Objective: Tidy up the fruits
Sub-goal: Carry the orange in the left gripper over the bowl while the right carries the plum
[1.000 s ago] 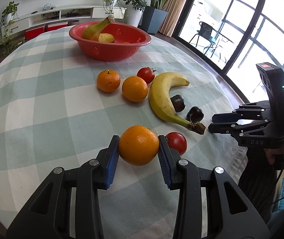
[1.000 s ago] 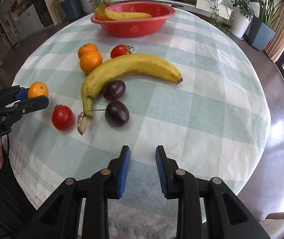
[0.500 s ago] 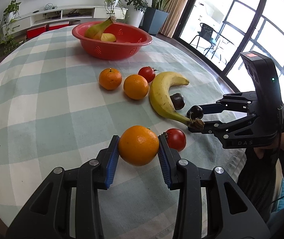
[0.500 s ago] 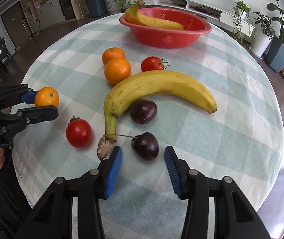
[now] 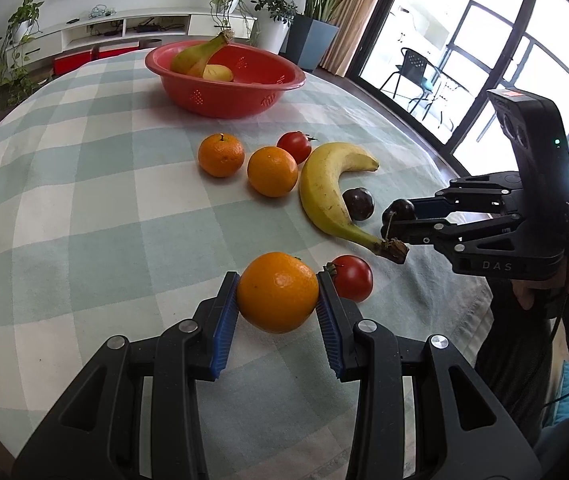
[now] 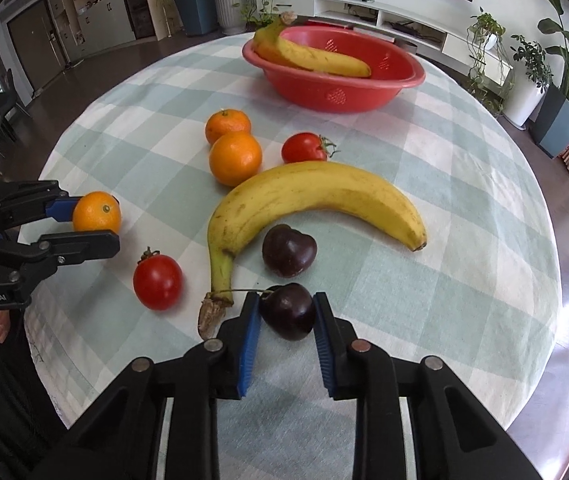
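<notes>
My left gripper (image 5: 277, 292) is shut on an orange (image 5: 277, 291), held above the checked tablecloth; both show in the right wrist view, the gripper (image 6: 84, 224) and the orange (image 6: 96, 213). My right gripper (image 6: 287, 312) has closed its blue pads around a dark cherry (image 6: 289, 312) with a long stem, near the banana's stem end. In the left wrist view that gripper (image 5: 400, 216) holds the cherry (image 5: 398, 210). A big banana (image 6: 316, 196), a second cherry (image 6: 289, 251), two tomatoes (image 6: 158, 282) (image 6: 303, 148) and two oranges (image 6: 235, 158) (image 6: 227, 125) lie on the table.
A red bowl (image 6: 336, 96) with a banana (image 6: 316, 58) stands at the far side of the round table (image 6: 464, 200). In the left wrist view the bowl (image 5: 224, 98) also holds a small yellow fruit (image 5: 217, 73). Plants, shelves and glass doors surround the table.
My right gripper moved forward to the near cherry and closed its pads around it. My left gripper kept the orange and shifted slightly.
</notes>
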Available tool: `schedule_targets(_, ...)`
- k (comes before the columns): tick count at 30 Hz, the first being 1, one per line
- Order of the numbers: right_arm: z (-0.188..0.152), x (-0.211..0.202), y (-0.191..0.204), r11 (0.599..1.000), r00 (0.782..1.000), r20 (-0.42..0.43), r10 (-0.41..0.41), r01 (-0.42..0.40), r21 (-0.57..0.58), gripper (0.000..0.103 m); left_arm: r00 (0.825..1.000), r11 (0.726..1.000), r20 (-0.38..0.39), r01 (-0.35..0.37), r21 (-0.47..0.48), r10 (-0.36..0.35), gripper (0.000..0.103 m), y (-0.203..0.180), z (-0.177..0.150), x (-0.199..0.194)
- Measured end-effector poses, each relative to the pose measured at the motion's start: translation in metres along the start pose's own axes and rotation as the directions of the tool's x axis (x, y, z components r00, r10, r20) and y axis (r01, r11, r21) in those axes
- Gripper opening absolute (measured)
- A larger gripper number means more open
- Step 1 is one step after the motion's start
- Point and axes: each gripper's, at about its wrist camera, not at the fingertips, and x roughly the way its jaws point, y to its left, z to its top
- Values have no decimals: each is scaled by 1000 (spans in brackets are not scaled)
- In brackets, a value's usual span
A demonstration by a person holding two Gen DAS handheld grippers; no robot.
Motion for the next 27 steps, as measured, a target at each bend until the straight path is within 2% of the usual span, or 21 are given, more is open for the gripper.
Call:
schedule_targets(5,6,-27,18,997,994,104,-35,42,-65,28,1000,1000,9,5,0,-5,35,-2,-1,-2)
schedule_targets(9,10,-46,27,995,983,185,10,8,-97,28,1000,1000,16,6,-3,-6,35,-1,-1,-6)
schedule_targets(12,13,-46,27,995,984,180,5,12,-94,28,1000,1000,27,5,-9,-5,35,1,-1,-9)
schedule_targets(17,19,-58,22,998,977,207,47,-35,-58,28,999,1000,48,-1,-8,1,35,2,6,-18)
schedule_targets(22,33,-69,18,996,966,245,84,-78,-33,28,997,1000,82,-13,6,13,35,1,29,-32)
schedule_targets(27,56,-80,11,996,951,294,92,-93,-10,28,991,998,126,-39,41,34,35,-1,66,-48)
